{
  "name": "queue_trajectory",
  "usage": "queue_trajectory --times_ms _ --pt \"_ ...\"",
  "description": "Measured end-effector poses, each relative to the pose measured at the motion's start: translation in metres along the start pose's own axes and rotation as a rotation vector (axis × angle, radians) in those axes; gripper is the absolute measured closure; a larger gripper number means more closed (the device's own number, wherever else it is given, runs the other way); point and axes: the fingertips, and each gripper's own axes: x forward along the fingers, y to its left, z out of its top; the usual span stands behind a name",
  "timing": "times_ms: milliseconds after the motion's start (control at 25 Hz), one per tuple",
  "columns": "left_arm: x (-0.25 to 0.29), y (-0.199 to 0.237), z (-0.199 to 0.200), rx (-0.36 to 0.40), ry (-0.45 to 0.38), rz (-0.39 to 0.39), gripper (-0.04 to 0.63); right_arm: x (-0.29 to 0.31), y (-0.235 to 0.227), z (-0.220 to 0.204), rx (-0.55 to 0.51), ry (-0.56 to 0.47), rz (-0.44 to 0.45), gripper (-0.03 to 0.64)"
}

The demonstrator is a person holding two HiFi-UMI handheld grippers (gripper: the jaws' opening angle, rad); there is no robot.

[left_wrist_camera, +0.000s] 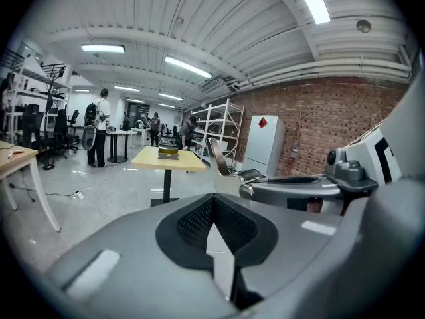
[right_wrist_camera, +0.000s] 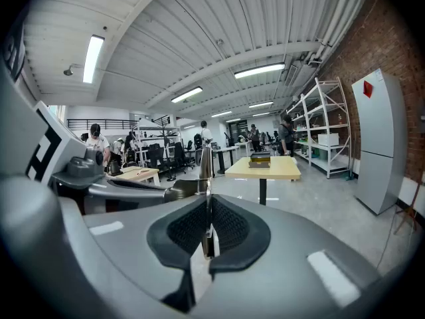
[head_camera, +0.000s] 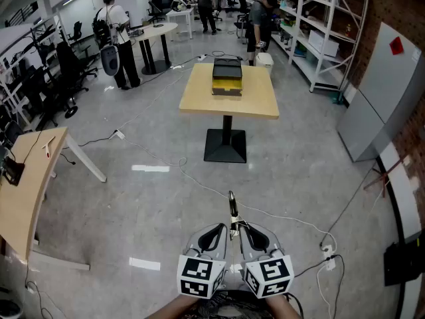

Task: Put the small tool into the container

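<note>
A thin metal tool (head_camera: 232, 211) stands upright in my right gripper (head_camera: 254, 236), which is shut on its lower end; in the right gripper view the tool's blade (right_wrist_camera: 206, 178) rises between the dark pads. My left gripper (head_camera: 214, 236) sits right beside it, shut with nothing between its pads (left_wrist_camera: 199, 221). From the left gripper view the tool (left_wrist_camera: 218, 157) shows just to the right. The container, a black and yellow box (head_camera: 227, 77), lies on a yellow square table (head_camera: 199, 102) far ahead, also seen as the box (left_wrist_camera: 168, 151) and the box (right_wrist_camera: 259, 158).
Grey floor with cables (head_camera: 199, 185) lies between me and the table. A wooden desk (head_camera: 26, 178) stands at the left, a grey cabinet (head_camera: 382, 92) and white shelves (head_camera: 325, 32) at the right. People stand at the back near a round table (head_camera: 154, 35).
</note>
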Motion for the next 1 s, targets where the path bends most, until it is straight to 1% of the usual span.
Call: queue_trajectory --times_ms 200,360,520,680,840,920,1000 --pt "-0.018 0.030 0.004 0.003 -0.008 0.006 0.591 0.016 0.029 0.004 0.000 0.009 0.001 0.611" --pt "-0.015 0.046 0.009 0.004 -0.008 0.004 0.591 0.032 0.032 0.008 0.001 0.018 0.002 0.609" --pt "-0.015 0.071 0.008 0.004 -0.012 0.003 0.591 0.053 0.047 0.010 0.005 0.006 0.007 0.611" --pt "-0.010 0.087 0.008 0.002 -0.018 0.003 0.591 0.070 0.050 0.012 0.013 -0.002 0.016 0.611" --pt "0.018 0.106 0.029 -0.028 -0.024 -0.008 0.591 0.102 0.037 0.029 0.026 0.011 0.028 0.611" --pt "0.048 0.106 0.040 -0.036 -0.023 -0.009 0.591 0.118 0.011 0.034 0.021 0.021 0.030 0.611" --pt "0.087 0.099 0.052 -0.046 -0.024 -0.012 0.589 0.132 -0.026 0.043 0.014 0.021 0.030 0.611"
